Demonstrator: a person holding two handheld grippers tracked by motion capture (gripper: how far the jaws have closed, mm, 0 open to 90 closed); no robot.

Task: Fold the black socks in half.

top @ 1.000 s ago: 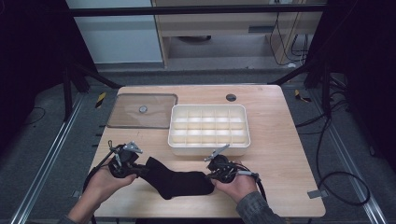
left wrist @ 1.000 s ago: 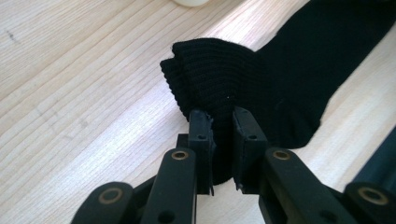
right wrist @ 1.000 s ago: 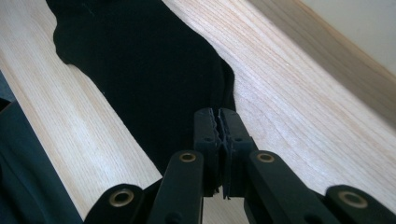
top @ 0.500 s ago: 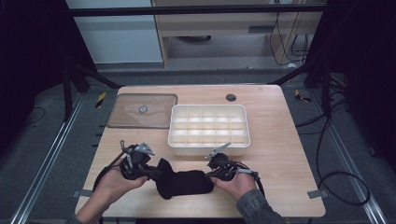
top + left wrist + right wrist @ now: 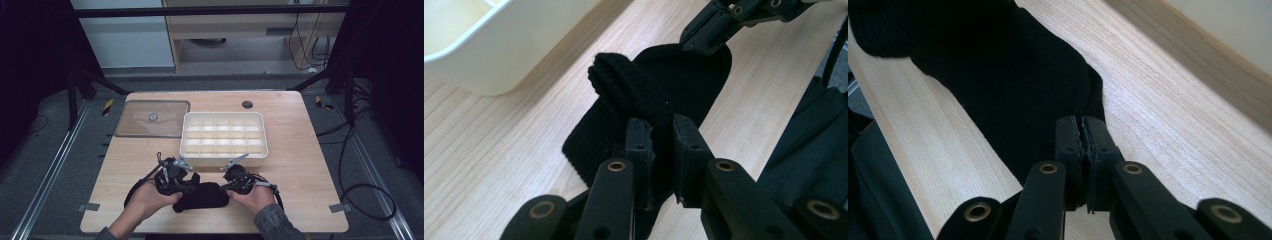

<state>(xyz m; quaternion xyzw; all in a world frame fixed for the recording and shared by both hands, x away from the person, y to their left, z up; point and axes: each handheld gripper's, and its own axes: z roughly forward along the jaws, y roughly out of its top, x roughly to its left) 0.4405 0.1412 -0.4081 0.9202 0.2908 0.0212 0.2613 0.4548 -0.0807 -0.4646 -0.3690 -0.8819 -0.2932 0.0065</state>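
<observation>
Left tongs (image 5: 659,145): clamped on the ribbed cuff of the black sock (image 5: 202,196), cuff folded over and lifted off the wood (fabric wedged between the two pads).
Right tongs (image 5: 1085,145): pinched shut on the other end of the sock, thin edge of cloth caught between the pads.
Black sock: near the front edge of the bench (image 5: 300,165), about midway along it, bunched between the two tongs; middle part flat on the wood.
Left hand (image 5: 147,200): at the front edge, left of the sock, wrapped round its gripper.
Right hand (image 5: 252,197): at the front edge, right of the sock.
White divided tray (image 5: 224,135): just behind the sock, centre of the bench, compartments bare (rim close to both grippers, not touching the sock).
Clear lid (image 5: 152,118): flat near the back-left corner, just beside the tray.
</observation>
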